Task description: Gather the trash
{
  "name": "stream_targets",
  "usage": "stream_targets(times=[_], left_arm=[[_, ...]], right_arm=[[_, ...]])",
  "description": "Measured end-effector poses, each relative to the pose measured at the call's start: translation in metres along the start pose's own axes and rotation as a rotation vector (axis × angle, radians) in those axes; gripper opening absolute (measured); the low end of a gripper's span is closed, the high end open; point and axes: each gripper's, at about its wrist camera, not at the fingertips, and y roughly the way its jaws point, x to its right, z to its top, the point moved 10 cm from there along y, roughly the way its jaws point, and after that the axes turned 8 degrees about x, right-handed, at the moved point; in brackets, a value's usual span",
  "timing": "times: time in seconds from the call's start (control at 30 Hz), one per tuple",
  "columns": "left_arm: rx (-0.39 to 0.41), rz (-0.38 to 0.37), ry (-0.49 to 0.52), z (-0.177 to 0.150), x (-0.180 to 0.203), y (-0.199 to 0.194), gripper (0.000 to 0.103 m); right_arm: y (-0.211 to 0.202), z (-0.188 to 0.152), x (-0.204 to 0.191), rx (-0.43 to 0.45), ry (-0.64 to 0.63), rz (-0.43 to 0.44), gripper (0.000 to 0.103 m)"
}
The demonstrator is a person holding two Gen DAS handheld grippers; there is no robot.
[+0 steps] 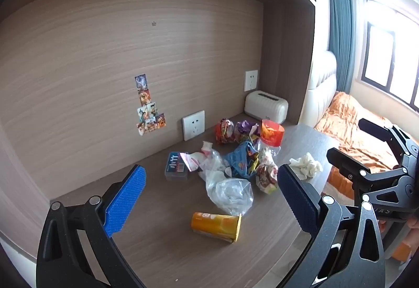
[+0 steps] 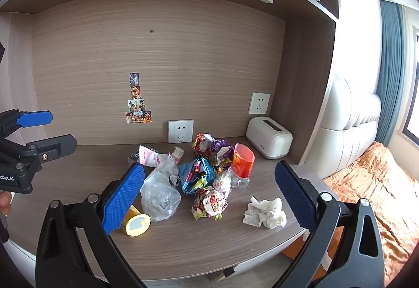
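Both grippers, left and right, are held spread wide above scattered wrappers on the desk, nothing gripped.

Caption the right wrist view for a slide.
Open right gripper above desk trash: tissue, plastic bag, wrappers.

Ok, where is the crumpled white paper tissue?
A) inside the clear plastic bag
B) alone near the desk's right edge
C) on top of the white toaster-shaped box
B: the crumpled white paper tissue lies by itself on the wooden desk, apart from the wrapper pile.
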Motion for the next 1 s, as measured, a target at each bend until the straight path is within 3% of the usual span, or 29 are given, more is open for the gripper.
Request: stream_targets(times=[1.0], left_arm=[[0.015,-0.012,0.001,-0.0009,0.0059,-0.0005,0.098]], right_arm=[[0.0052,-0.0086,-0.0068,0.004,-0.007,0.001,0.1]])
